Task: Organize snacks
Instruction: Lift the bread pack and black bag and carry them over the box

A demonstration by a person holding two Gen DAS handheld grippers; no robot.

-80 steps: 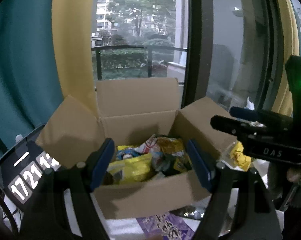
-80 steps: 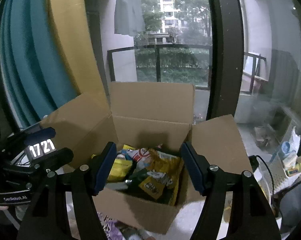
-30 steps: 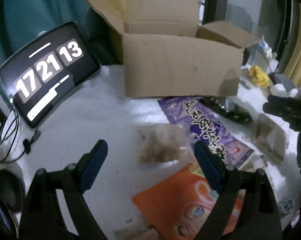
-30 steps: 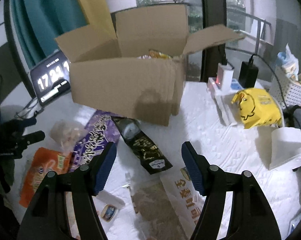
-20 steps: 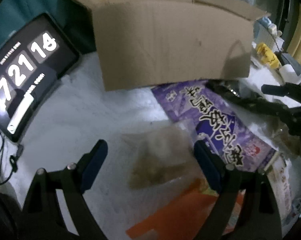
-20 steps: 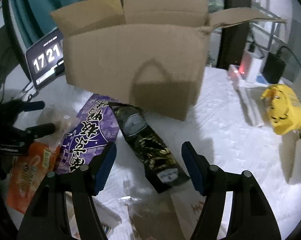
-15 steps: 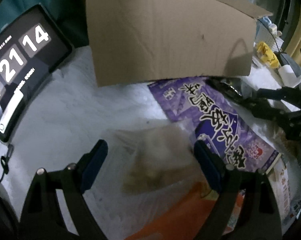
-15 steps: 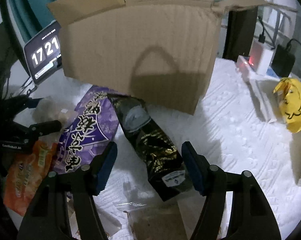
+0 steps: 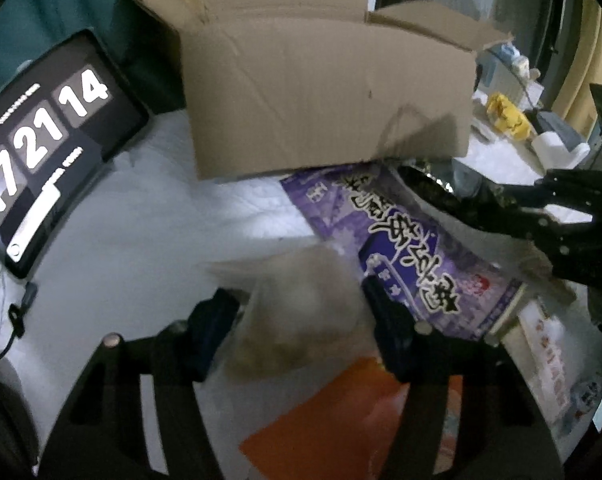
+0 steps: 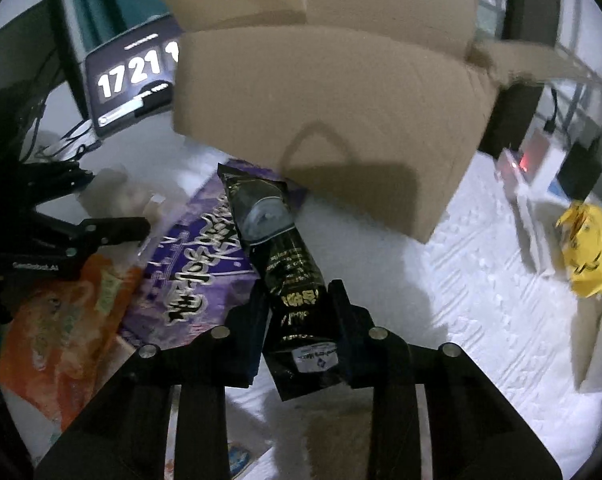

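An open cardboard box (image 9: 325, 100) stands on the white table; it also shows in the right wrist view (image 10: 341, 112). My left gripper (image 9: 301, 320) has its jaws around a clear bag of pale brown snacks (image 9: 301, 320) lying on the table, pressing its sides. My right gripper (image 10: 299, 304) is shut on the lower end of a long black snack packet (image 10: 281, 248) that lies over a purple snack bag (image 10: 205, 256). The purple bag (image 9: 405, 248) lies between the two grippers. An orange packet (image 9: 341, 412) lies under the left gripper, and shows at the left in the right wrist view (image 10: 61, 320).
A tablet showing a clock (image 9: 41, 148) leans at the left of the box. A yellow bag (image 10: 589, 252), a white paper roll (image 9: 557, 152) and chargers (image 10: 541, 160) sit at the right. More flat packets (image 9: 553, 364) lie near the table's front.
Both grippers came down from above the box to the table. The left jaws narrowed around the clear snack bag. The right jaws closed on the black packet.
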